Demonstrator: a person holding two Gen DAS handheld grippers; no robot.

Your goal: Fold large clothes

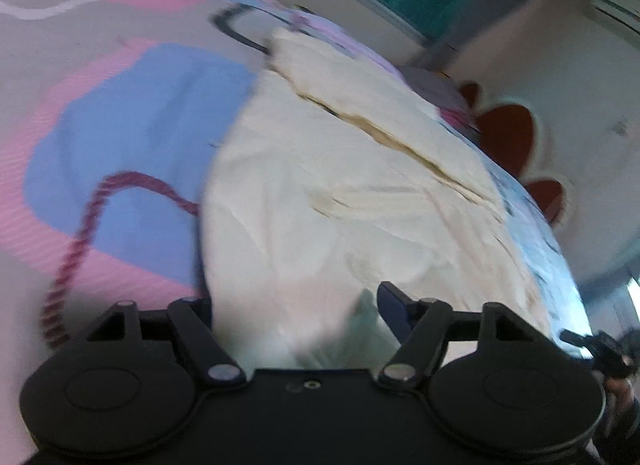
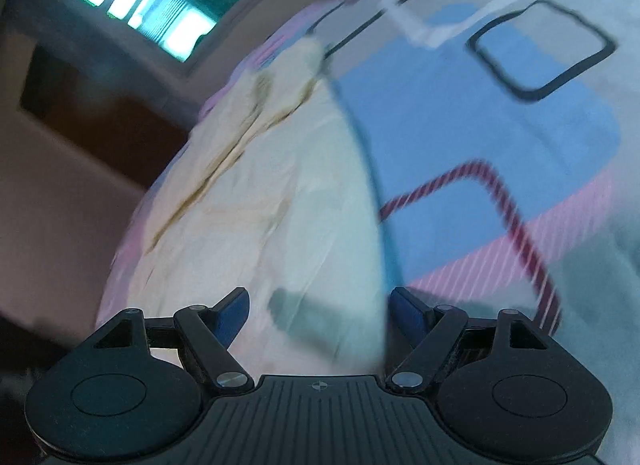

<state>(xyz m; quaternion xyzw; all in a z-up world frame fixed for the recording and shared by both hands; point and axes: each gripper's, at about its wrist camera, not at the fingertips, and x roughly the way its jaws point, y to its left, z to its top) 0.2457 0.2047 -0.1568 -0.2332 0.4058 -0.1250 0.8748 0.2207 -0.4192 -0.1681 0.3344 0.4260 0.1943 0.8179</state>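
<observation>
A large cream garment [image 1: 340, 185] lies spread on a bedsheet [image 1: 120, 125] patterned in pink, blue and grey; a brownish seam or opening runs along it. My left gripper [image 1: 296, 305] hovers low over the garment's near edge with its jaws wide apart. The cloth rises between them and hides the left finger. In the right wrist view the same garment [image 2: 260, 205] lies left of the bedsheet [image 2: 480, 125]. My right gripper [image 2: 320, 305] stands open over the garment's near edge, both blue pads showing and neither pressing on the cloth. Both views are blurred.
The bed drops off just beyond the garment's far side. A wall with red flower shapes [image 1: 508, 133] stands behind it, and a teal-lit window [image 2: 152, 13] sits high. A dark device with a hand [image 1: 612, 353] shows at the left view's lower right edge.
</observation>
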